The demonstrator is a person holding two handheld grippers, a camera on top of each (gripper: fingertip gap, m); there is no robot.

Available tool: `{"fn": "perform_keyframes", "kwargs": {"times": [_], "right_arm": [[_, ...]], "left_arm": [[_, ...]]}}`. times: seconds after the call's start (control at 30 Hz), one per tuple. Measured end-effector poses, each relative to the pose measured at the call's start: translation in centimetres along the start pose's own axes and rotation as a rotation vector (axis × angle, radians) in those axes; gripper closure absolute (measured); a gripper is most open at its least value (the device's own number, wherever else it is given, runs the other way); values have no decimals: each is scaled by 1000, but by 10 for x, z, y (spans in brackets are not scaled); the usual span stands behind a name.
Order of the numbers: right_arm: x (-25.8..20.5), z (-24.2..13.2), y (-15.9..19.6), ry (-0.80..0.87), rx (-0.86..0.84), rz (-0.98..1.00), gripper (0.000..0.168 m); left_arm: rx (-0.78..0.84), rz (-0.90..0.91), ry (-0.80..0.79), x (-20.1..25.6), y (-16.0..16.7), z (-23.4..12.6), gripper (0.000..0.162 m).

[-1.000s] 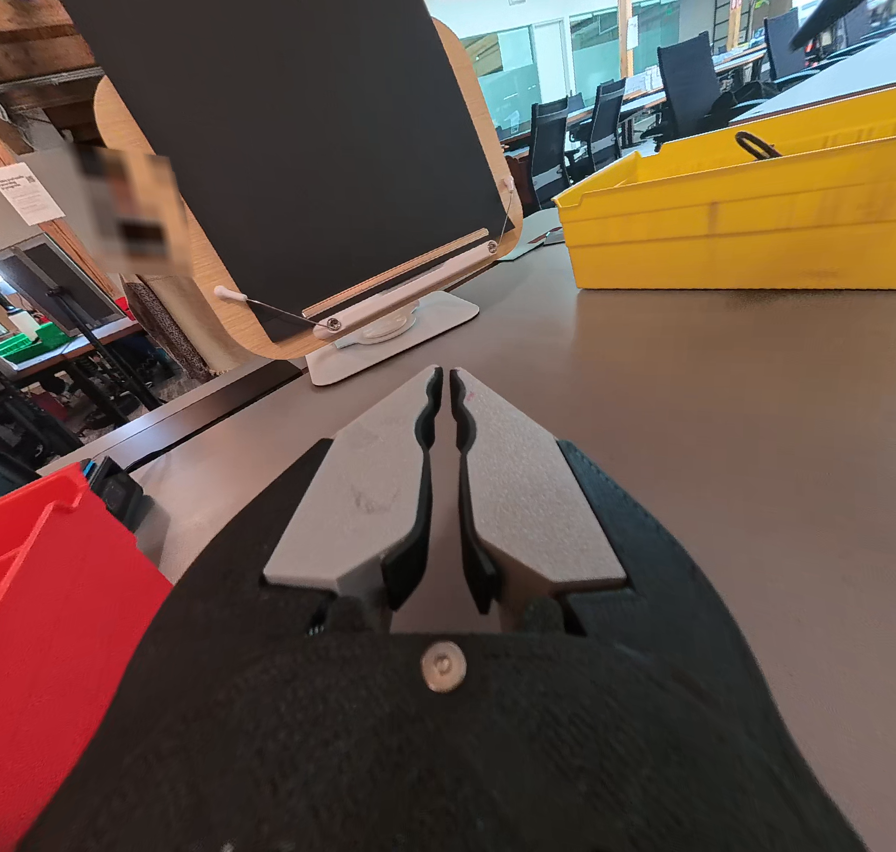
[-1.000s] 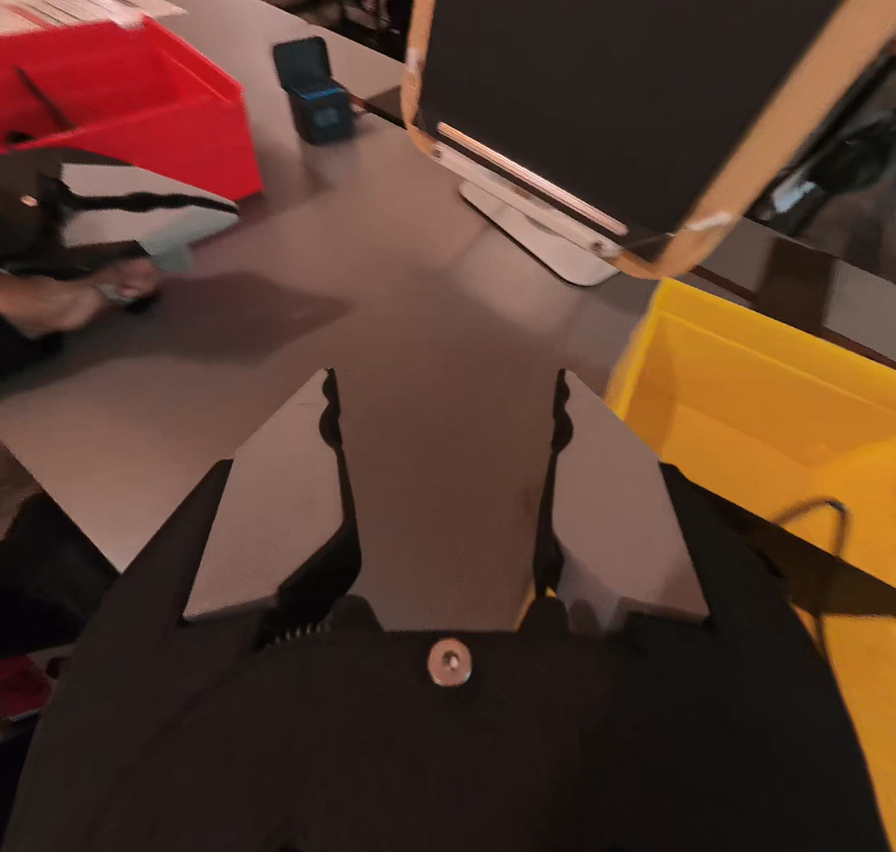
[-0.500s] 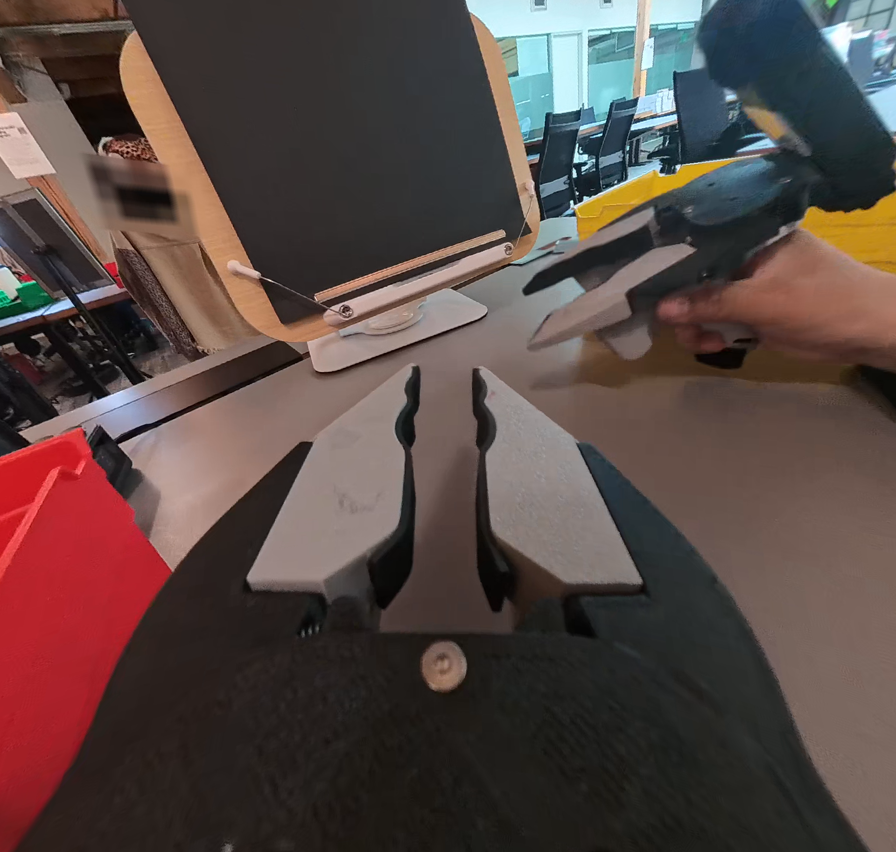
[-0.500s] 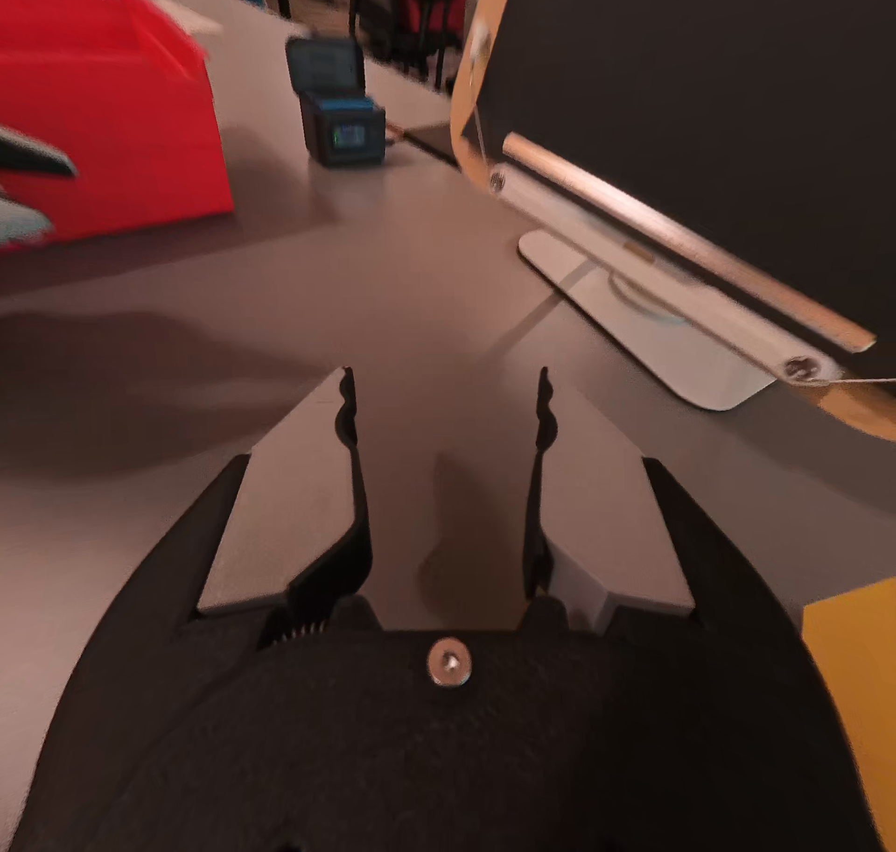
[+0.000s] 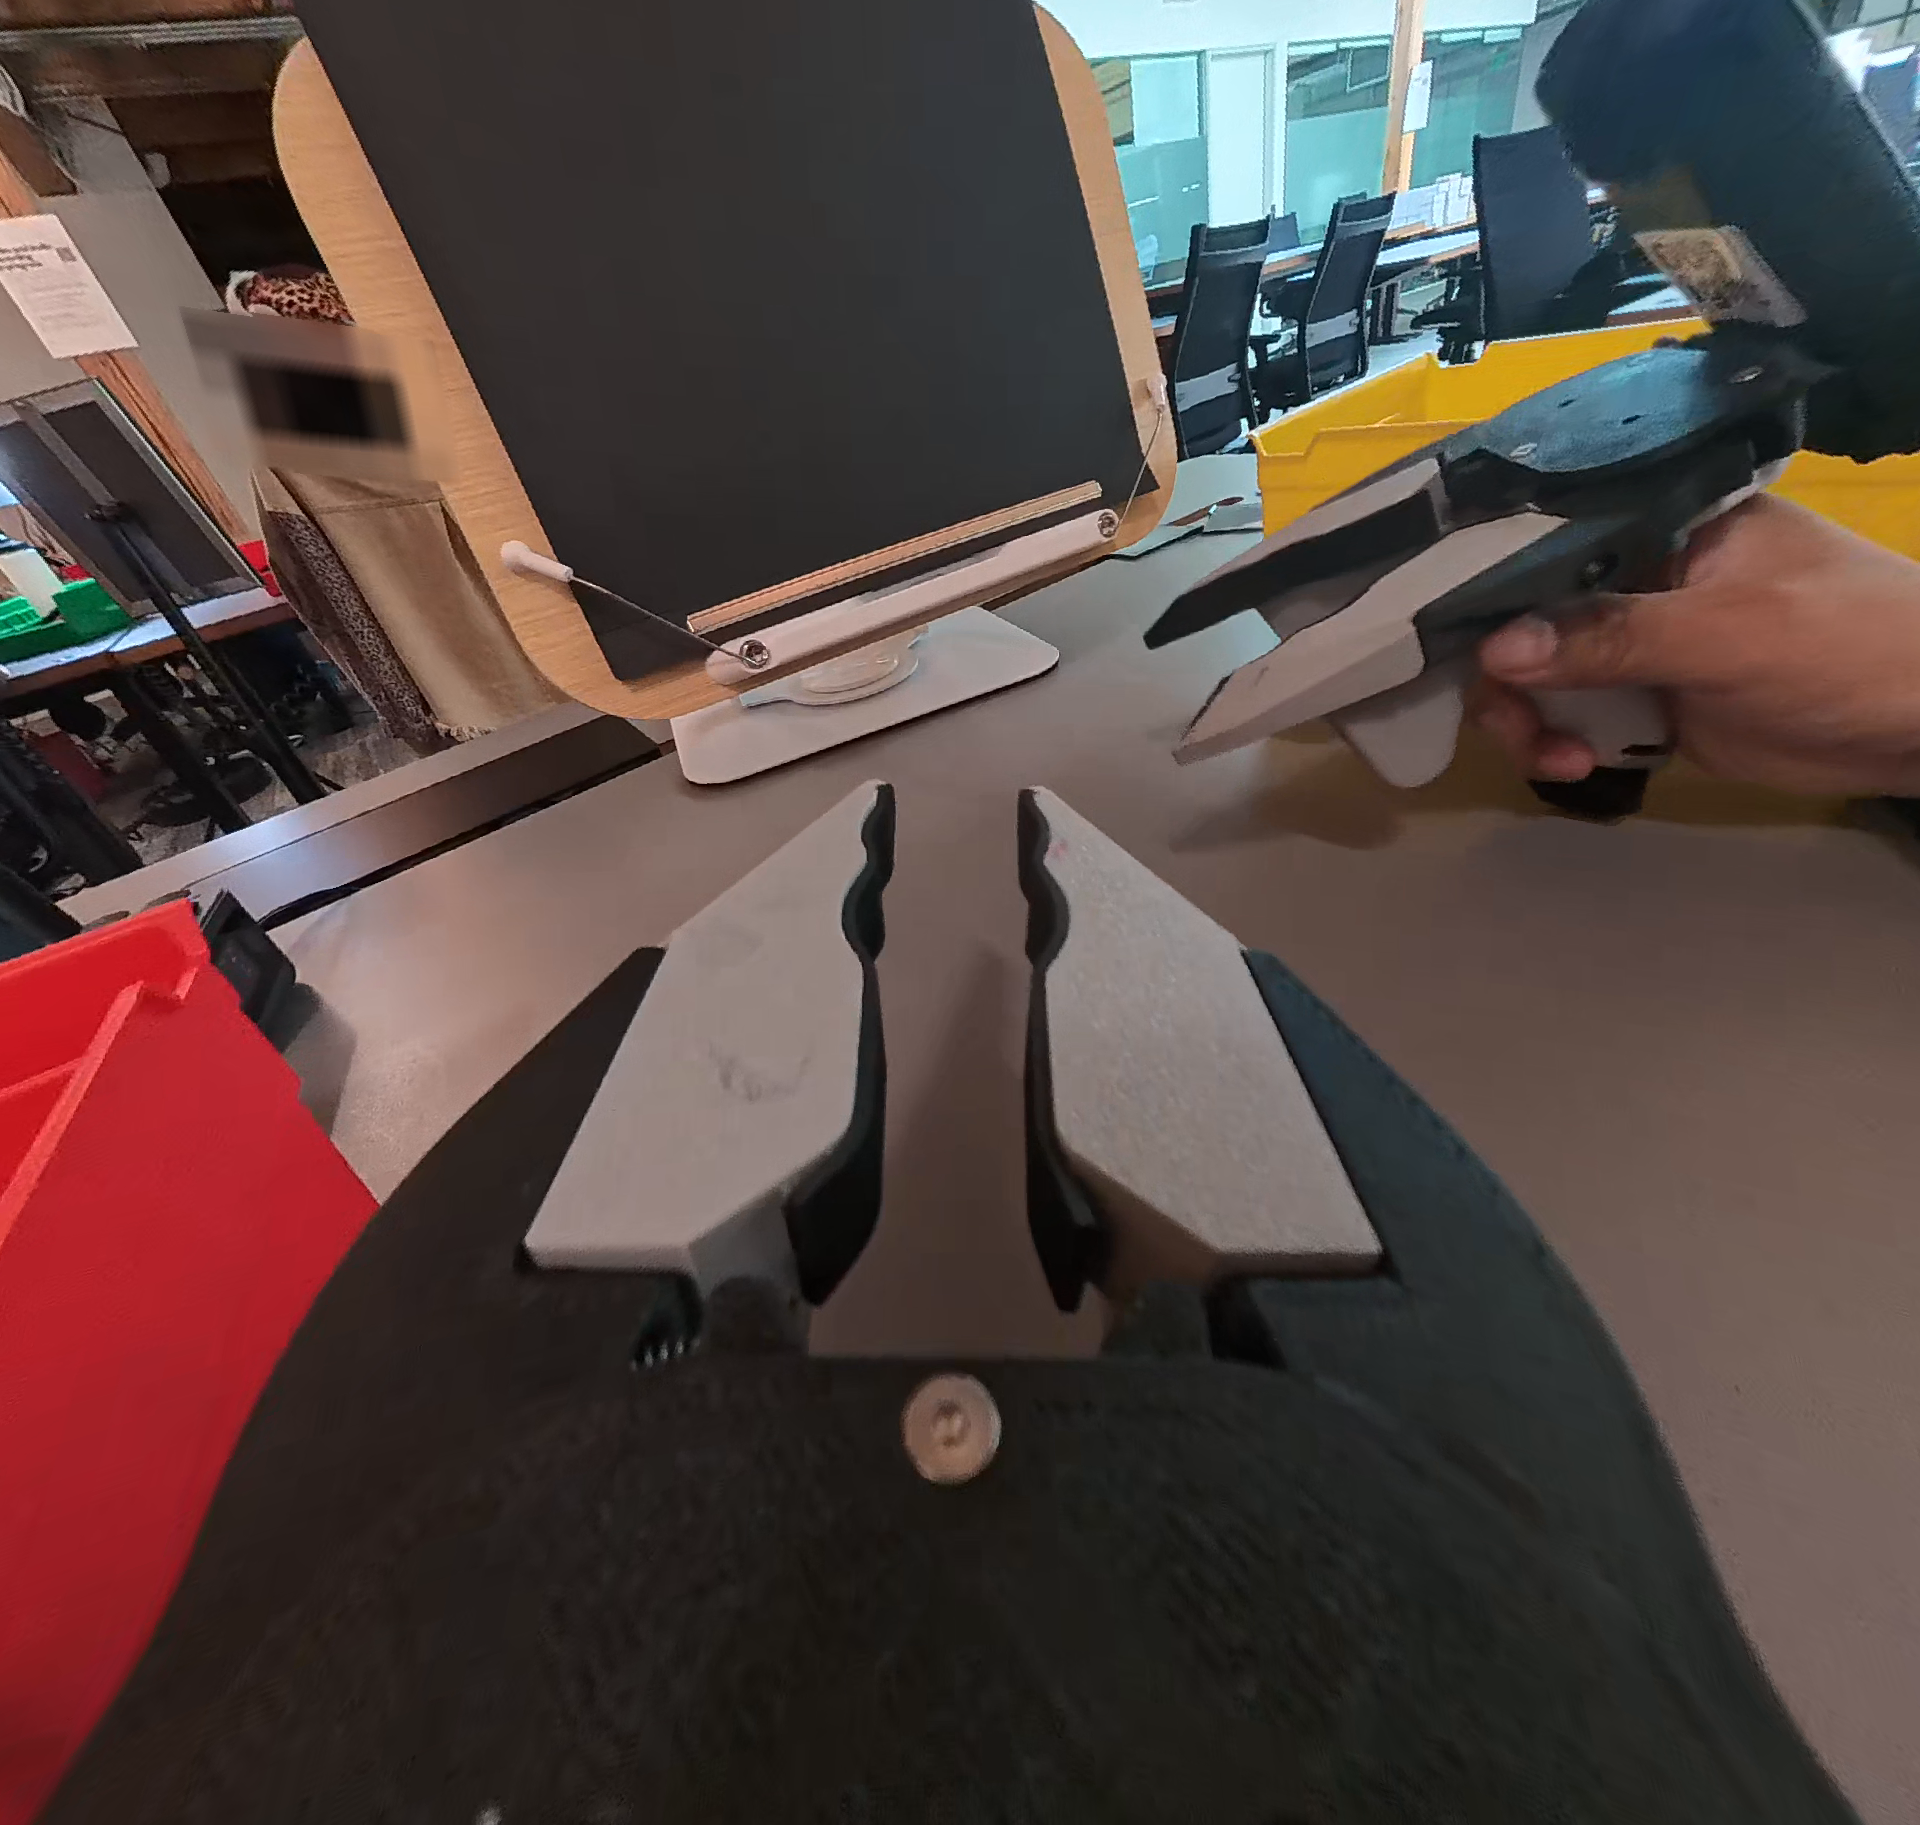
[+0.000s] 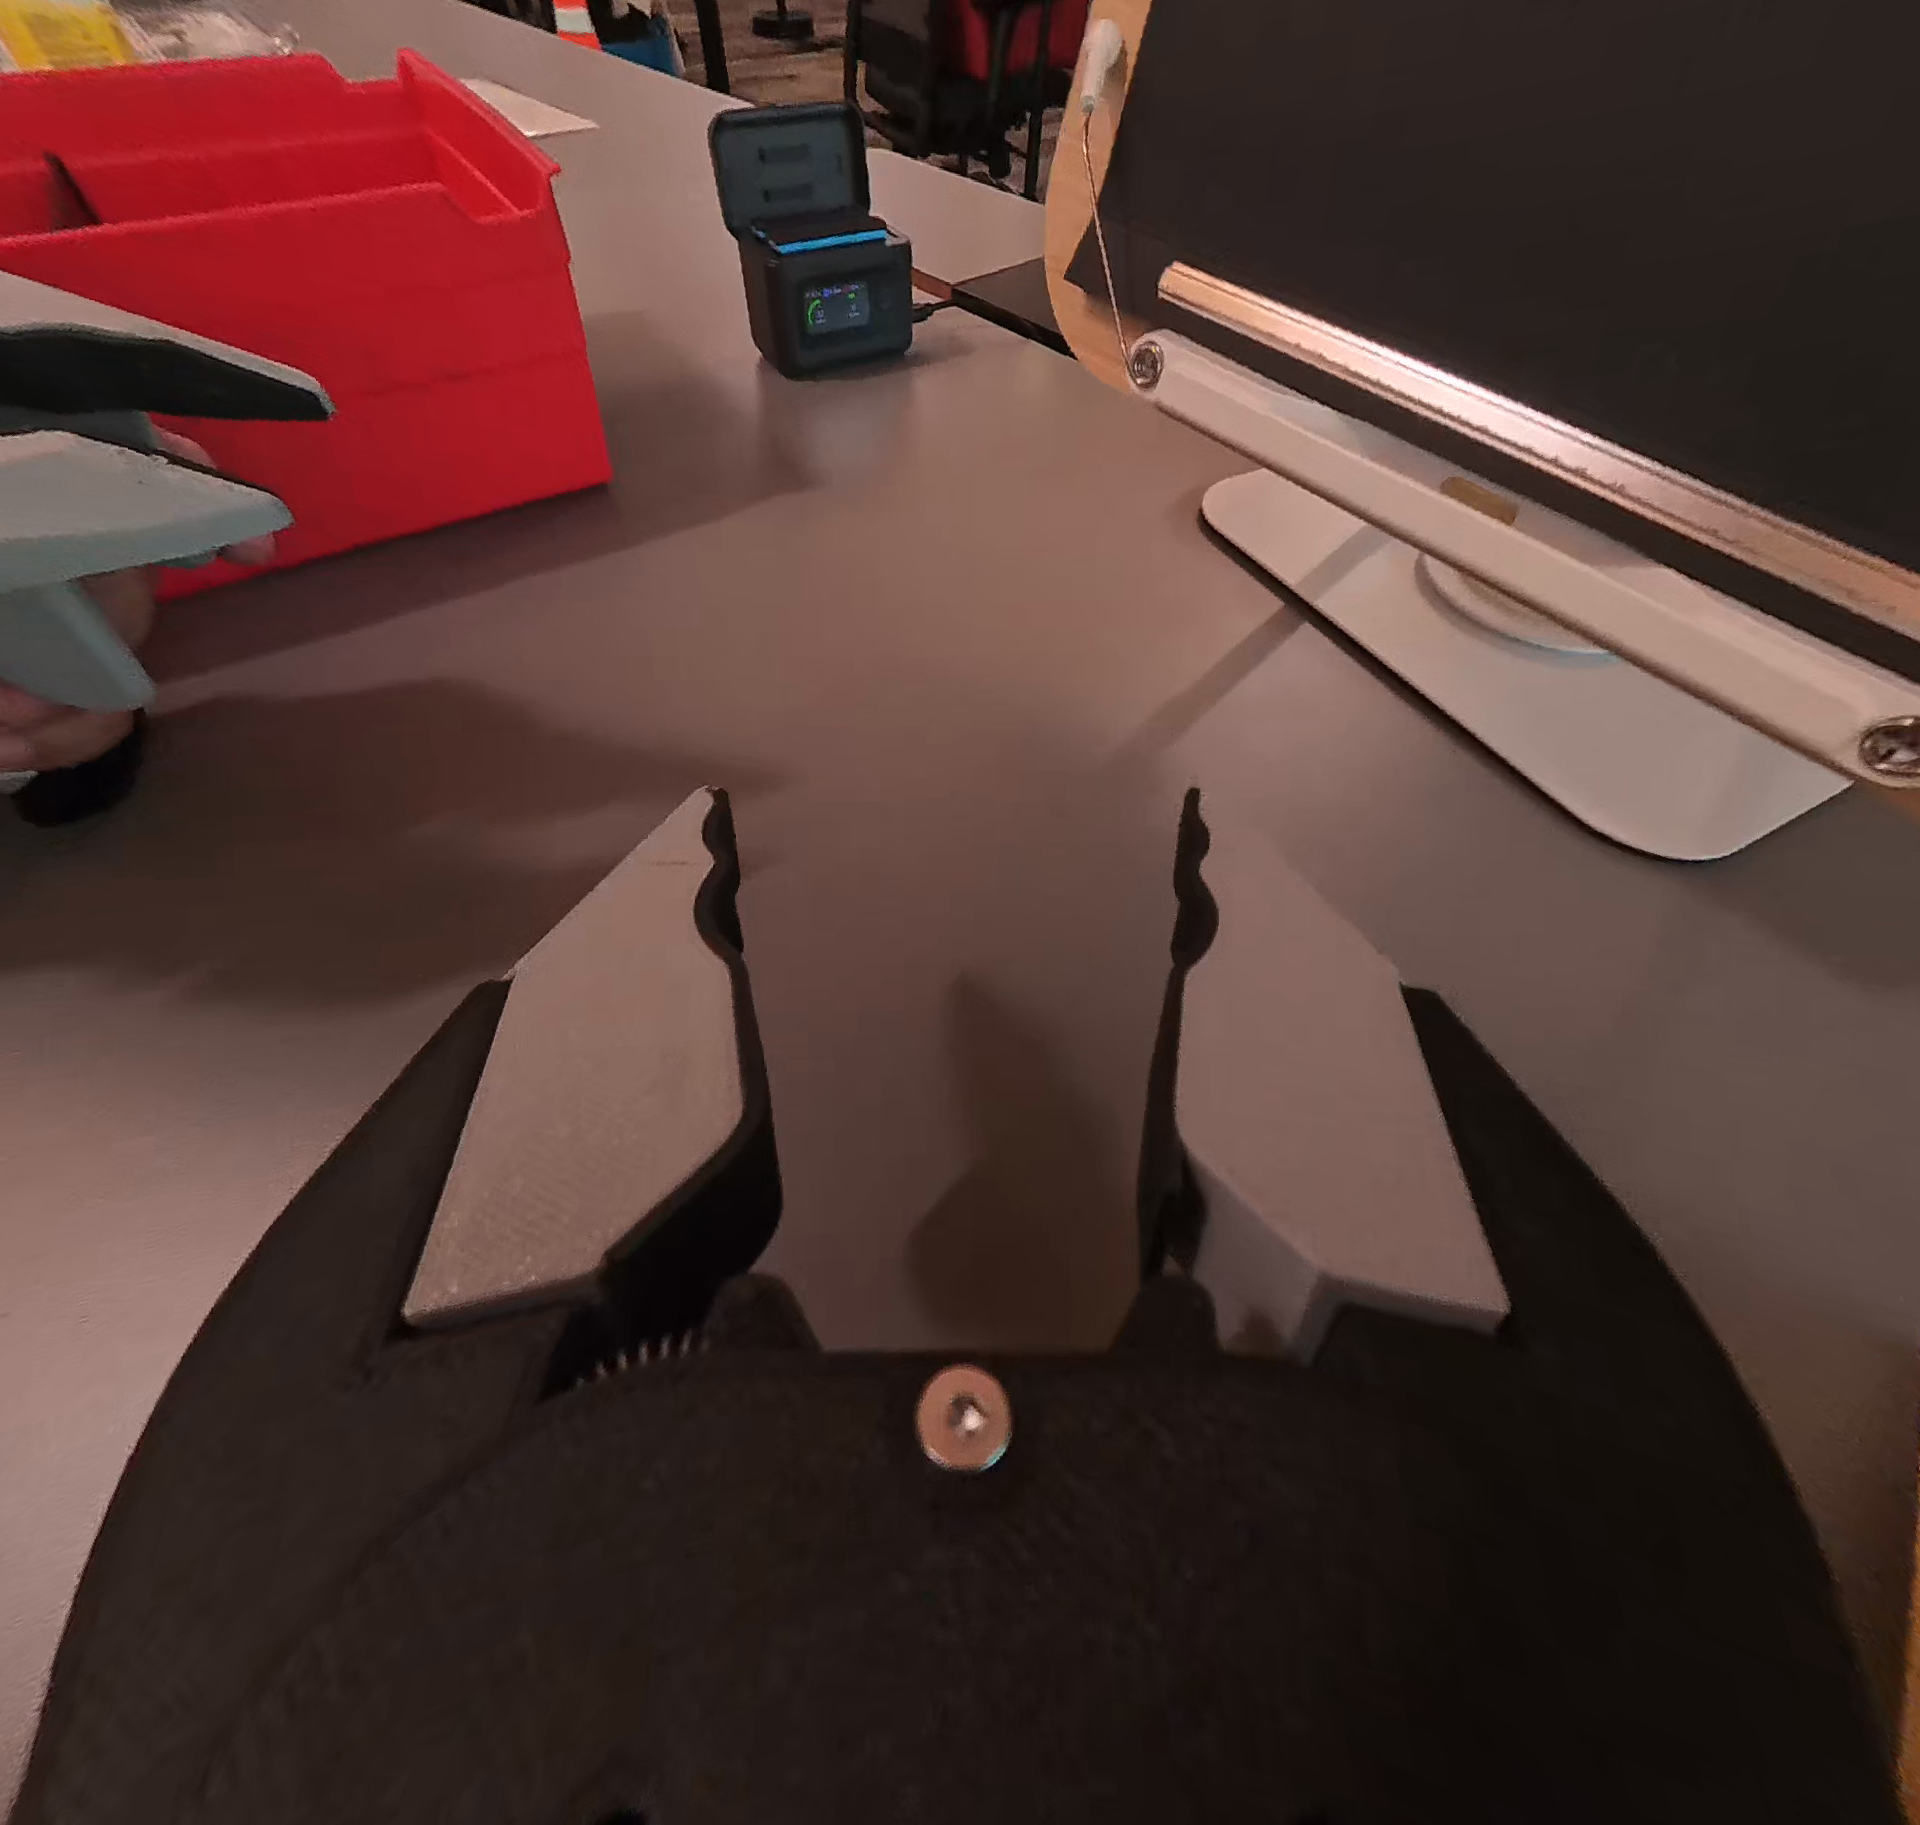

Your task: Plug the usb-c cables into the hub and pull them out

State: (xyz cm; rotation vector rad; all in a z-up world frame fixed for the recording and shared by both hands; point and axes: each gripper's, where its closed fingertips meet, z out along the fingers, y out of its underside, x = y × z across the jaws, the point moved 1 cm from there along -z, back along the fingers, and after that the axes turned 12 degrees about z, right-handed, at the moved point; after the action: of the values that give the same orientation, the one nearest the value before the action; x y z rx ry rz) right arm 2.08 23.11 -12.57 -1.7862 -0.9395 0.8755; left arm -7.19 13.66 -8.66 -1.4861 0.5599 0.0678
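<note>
Grey table (image 5: pixel 1558 1100) carries a red bin (image 5: pixel 135 1204) and stand (image 5: pixel 862 705). Left gripper (image 5: pixel 954 819) hovers low, jaws slightly parted, empty. Right gripper (image 6: pixel 951 819), hand (image 5: pixel 1745 674) on its grip, hangs level, jaws wide, empty. Neither cables nor hub show.

Left wrist view bright and daylit, right wrist view dimmer, wide-angle edge bending, soft table (image 6: pixel 935 580) shadows

Both wrist views sit low over the desk (image 5: pixel 1558 1100), facing inward from opposite sides, sharing the black board stand (image 5: pixel 862 705) (image 6: pixel 1507 695).
</note>
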Motion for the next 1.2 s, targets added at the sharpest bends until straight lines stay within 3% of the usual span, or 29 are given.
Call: {"fn": "perform_keyframes", "kwargs": {"times": [0.6, 0.7, 0.83, 1.1, 1.2], "right_arm": [[12, -11, 0, -39, 27, 140, 84], [7, -9, 2, -49, 11, 88, 102], [6, -7, 6, -28, -14, 68, 81], [8, -7, 7, -14, -18, 78, 78], [7, -8, 7, -21, -16, 72, 85]], "left_arm": [[14, -56, -11, -6, 1, -1, 137], [17, -60, -4, -5, 0, -2, 137], [11, -44, -2, -3, 0, -1, 137], [11, -47, 2, -2, 1, -1, 138], [12, -33, 12, 0, 0, -1, 138]]}}
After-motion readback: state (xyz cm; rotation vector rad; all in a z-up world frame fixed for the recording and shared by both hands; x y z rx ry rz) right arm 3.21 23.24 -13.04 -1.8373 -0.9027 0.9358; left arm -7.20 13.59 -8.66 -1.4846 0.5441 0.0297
